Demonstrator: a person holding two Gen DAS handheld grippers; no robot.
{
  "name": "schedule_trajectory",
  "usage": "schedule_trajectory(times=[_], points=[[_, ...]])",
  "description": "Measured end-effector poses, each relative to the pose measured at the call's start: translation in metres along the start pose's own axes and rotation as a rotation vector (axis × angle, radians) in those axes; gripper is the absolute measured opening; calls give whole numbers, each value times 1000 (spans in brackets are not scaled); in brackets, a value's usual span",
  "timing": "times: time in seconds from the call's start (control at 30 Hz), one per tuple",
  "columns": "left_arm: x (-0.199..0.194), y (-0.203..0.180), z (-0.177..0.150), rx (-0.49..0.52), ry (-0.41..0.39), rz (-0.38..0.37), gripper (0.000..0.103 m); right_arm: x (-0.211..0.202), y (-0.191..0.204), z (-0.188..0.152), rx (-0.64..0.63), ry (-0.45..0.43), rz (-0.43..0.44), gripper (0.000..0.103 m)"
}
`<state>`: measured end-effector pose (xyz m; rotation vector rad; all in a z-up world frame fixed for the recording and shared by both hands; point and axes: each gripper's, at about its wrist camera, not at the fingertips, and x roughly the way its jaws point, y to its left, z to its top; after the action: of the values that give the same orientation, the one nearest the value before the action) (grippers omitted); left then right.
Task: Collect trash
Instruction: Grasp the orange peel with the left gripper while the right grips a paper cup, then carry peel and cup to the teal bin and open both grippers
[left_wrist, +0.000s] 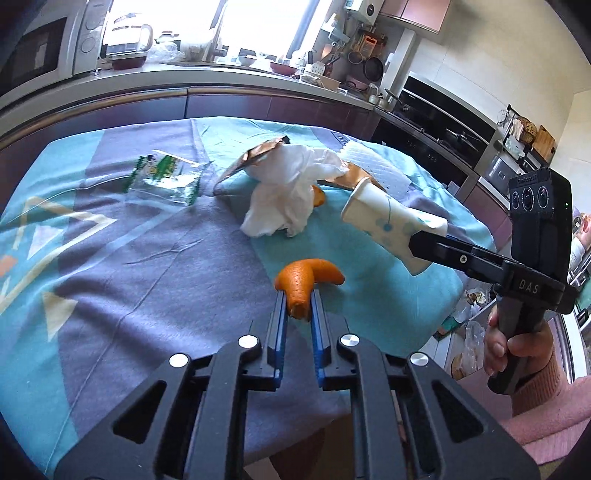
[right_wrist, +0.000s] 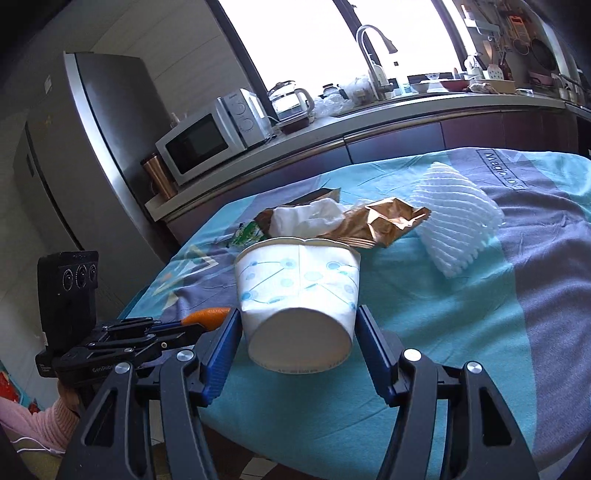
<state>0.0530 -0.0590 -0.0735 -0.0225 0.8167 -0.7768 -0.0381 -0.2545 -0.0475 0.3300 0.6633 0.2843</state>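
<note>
My left gripper (left_wrist: 298, 298) is shut on an orange peel (left_wrist: 306, 280) and holds it just above the blanket-covered table (left_wrist: 147, 258); the peel also shows in the right wrist view (right_wrist: 208, 316). My right gripper (right_wrist: 297, 314) is shut on a white paper cup with blue dots (right_wrist: 299, 291), held on its side, mouth pointing away; the cup also shows in the left wrist view (left_wrist: 391, 221). On the table lie a crumpled white tissue (left_wrist: 291, 192), a gold foil wrapper (right_wrist: 384, 221), a green and clear plastic wrapper (left_wrist: 162, 177) and a second peel piece (left_wrist: 319, 195).
White foam netting (right_wrist: 454, 229) lies at the far right of the table. A kitchen counter (right_wrist: 369, 122) with a microwave (right_wrist: 207, 136), a kettle and a sink runs behind the table. A fridge (right_wrist: 74, 147) stands at the left. Bags lie on the floor (left_wrist: 469, 332) beside the table.
</note>
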Motion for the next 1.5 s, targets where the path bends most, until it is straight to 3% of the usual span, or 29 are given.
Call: schedule_trajectory(times=[0.67,1.03,1.3,1.5], points=[[-124,84,-42,-179,-173,202,12,62,110,22,-211,85,233,61],[-203,144,-66,-322,-295,396,12,109,196,33,-377,143,387,61],[-235,195,-91,-441,-318,528,12,152,245,33,-458,217,460,61],[-239,229,-108,-523,-302,573,12,182,280,27,-524,273,481,61]])
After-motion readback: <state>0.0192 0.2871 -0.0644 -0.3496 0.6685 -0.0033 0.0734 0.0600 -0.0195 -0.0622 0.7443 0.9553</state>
